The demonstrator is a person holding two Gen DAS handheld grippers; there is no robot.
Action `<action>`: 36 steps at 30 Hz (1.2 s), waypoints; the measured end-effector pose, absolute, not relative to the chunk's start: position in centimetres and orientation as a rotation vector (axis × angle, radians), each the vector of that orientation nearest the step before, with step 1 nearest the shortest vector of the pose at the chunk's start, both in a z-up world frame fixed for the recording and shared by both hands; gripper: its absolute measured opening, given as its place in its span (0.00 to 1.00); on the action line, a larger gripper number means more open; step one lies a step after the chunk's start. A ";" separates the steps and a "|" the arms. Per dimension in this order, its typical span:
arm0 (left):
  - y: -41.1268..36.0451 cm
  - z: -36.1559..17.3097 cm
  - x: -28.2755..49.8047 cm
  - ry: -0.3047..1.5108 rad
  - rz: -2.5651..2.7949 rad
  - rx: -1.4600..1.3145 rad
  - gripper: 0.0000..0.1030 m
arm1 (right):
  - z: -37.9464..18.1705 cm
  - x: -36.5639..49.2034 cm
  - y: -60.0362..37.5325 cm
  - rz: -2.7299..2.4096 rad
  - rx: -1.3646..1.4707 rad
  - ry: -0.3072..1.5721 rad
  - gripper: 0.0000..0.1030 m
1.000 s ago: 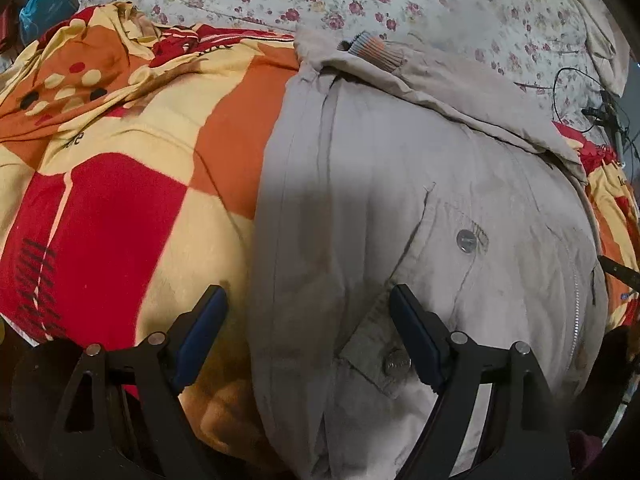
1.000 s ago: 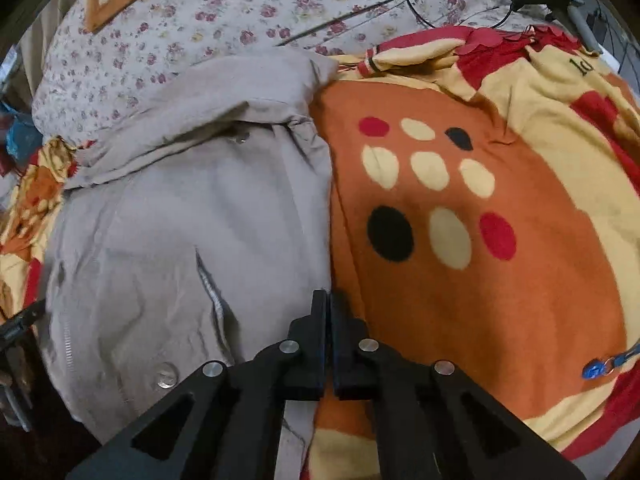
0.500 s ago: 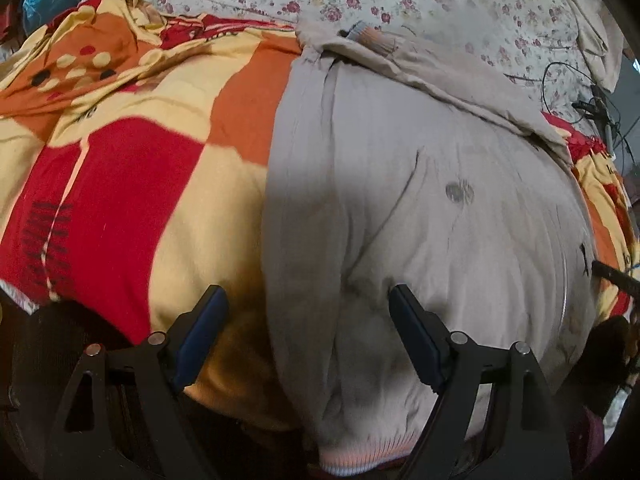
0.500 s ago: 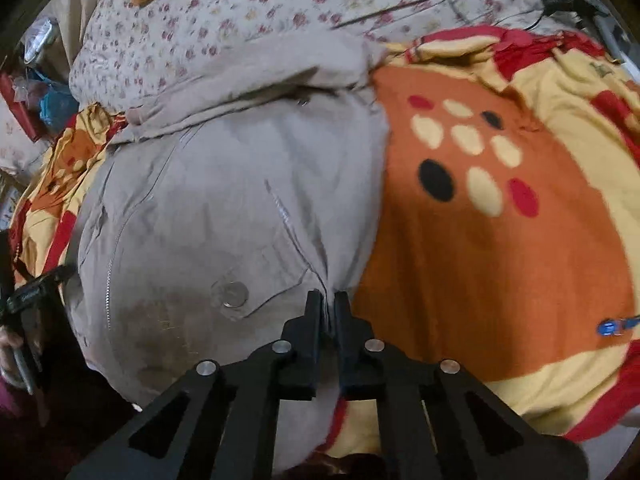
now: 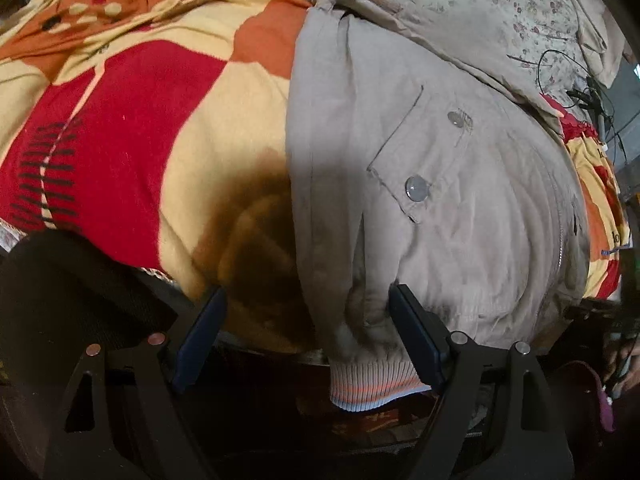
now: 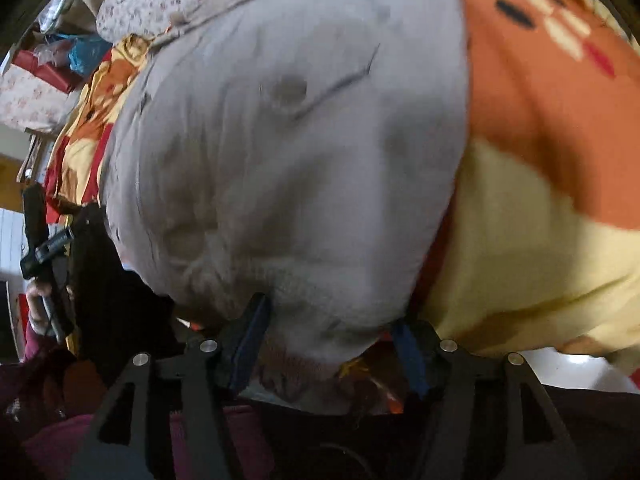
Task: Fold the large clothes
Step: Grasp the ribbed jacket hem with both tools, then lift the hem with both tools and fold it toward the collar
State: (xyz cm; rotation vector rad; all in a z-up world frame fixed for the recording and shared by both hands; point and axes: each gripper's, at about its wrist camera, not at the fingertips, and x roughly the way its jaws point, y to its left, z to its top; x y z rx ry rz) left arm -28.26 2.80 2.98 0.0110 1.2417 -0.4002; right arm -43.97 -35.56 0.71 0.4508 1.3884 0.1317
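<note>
Colourful blanket [image 5: 168,128] covers the bed; the beige jacket [image 5: 460,184] lies at its near edge. Left gripper [image 5: 308,336] and right gripper [image 6: 328,340] both gape empty around the ribbed hem [image 5: 372,380]. Soft, probably bulky; take the hem corners.

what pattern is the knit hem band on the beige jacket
Cream ribbed hem band with orange and pale blue stripes, clearest in the left wrist view.

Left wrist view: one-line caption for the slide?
Open left gripper straddling the ribbed hem of a beige jacket spread on a red, orange and yellow blanket.
</note>
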 end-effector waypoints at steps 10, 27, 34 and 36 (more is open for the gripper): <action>1.5 1.9 -29.1 1.342 -0.514 0.034 0.81 | -1.1 -43.1 -32.7 0.262 0.443 1.431 0.74; 0.8 3.8 -29.7 1.333 -0.662 -0.056 0.12 | 2.2 -43.7 -31.6 0.379 0.435 1.342 0.16; 1.3 11.6 -27.2 1.151 -0.733 -0.147 0.11 | 9.9 -42.3 -32.5 0.442 0.453 1.098 0.14; 1.2 13.6 -25.2 1.098 -0.743 -0.174 0.11 | 11.6 -41.4 -33.2 0.446 0.483 1.030 0.14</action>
